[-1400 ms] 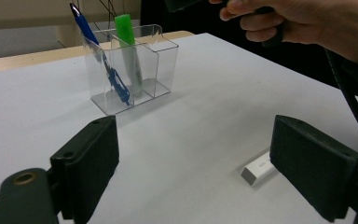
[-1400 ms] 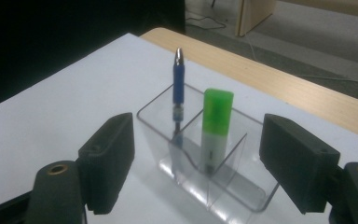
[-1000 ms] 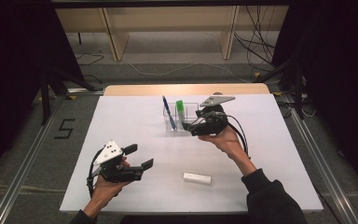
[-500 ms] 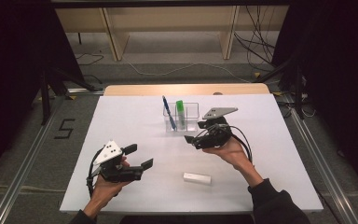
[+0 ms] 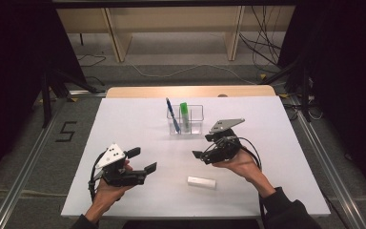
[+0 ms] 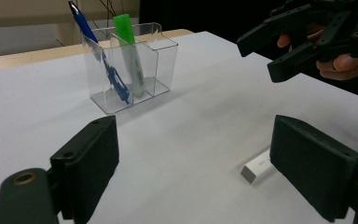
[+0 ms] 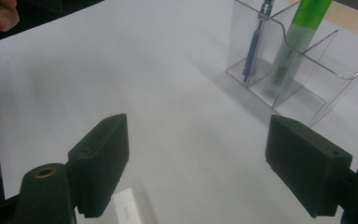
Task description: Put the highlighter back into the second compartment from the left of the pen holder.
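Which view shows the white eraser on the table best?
The high view: the white eraser lies whole and unobstructed between the hands. The left gripper view catches just one end beside a jaw; the right gripper view shows a blurred corner at the bottom edge.

The white table (image 5: 138,119) is bare over its whole left half and along the front edge, so a gripper can pass there freely. At the back middle stands the clear organizer (image 5: 186,120) with a blue pen (image 5: 171,112) and a green marker (image 5: 184,114) sticking up above its rim, which block a low pass there. Near the front lies the white eraser (image 5: 201,182), between the left gripper (image 5: 142,160) and the right gripper (image 5: 201,153), both with jaws wide apart.
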Tool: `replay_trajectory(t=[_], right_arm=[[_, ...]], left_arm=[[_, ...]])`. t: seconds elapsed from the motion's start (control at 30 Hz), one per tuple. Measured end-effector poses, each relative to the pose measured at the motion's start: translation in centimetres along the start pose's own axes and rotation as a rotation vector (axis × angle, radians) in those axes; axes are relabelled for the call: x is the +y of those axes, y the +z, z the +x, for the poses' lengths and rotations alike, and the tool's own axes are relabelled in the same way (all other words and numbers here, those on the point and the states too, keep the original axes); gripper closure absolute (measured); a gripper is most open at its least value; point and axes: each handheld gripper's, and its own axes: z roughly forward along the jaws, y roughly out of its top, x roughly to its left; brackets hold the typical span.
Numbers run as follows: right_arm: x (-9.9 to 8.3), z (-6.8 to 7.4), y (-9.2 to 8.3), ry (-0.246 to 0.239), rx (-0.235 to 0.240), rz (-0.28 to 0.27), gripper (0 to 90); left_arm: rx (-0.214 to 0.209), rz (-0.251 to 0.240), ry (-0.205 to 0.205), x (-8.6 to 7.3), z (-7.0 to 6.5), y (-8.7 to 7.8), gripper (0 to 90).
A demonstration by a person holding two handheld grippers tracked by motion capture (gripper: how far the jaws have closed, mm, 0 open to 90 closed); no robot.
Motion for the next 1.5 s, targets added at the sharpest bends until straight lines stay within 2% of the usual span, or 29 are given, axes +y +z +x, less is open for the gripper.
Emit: replay_trajectory(t=[0.3,1.17,1.5], right_arm=[[-0.5,0.6,-0.2,-0.027,0.023,0.041,21.1],[-2.1,2.7,0.9,-0.135,0.071,0.270,18.6],[-2.8,3.2,1.0,-0.164,0.075,0.324,18.6]], left_arm=[[-0.002,0.009,0.004,0.0,-0.1,0.1,14.9],[-0.005,0.008,-0.003,0.1,0.0,0.1,14.6],[-0.006,0.009,-0.004,0.0,0.0,0.1,14.6]])
